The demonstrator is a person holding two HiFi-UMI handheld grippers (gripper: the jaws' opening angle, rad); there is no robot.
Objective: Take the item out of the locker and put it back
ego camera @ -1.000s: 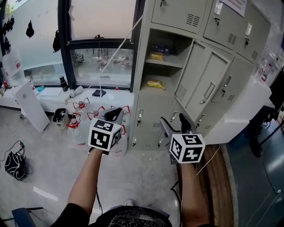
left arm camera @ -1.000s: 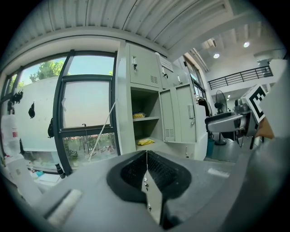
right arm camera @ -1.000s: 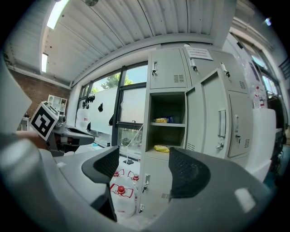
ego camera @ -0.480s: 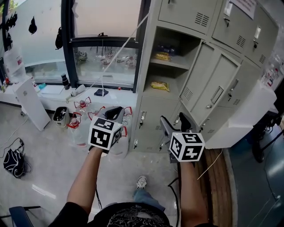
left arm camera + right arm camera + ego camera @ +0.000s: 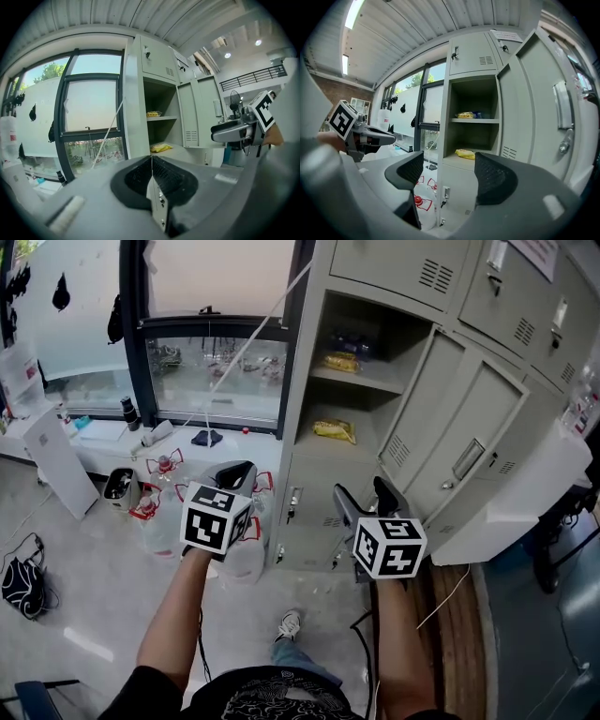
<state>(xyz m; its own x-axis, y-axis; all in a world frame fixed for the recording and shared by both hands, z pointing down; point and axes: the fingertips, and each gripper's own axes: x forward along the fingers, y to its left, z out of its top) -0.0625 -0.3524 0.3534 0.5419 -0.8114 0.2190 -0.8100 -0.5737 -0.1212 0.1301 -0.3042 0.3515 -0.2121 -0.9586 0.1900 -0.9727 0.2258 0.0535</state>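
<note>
Daylight is coming through the window, lighting the room evenly. Both gripper views are bowing at the edges, corners blackening, foreground blurring.

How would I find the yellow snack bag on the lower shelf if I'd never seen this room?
Look at the grey lockers beside the window; one has its door open. Inside are two shelves. The bag lies alone on the lower one, while the other yellow bag above sits beside something dark blue.
</note>
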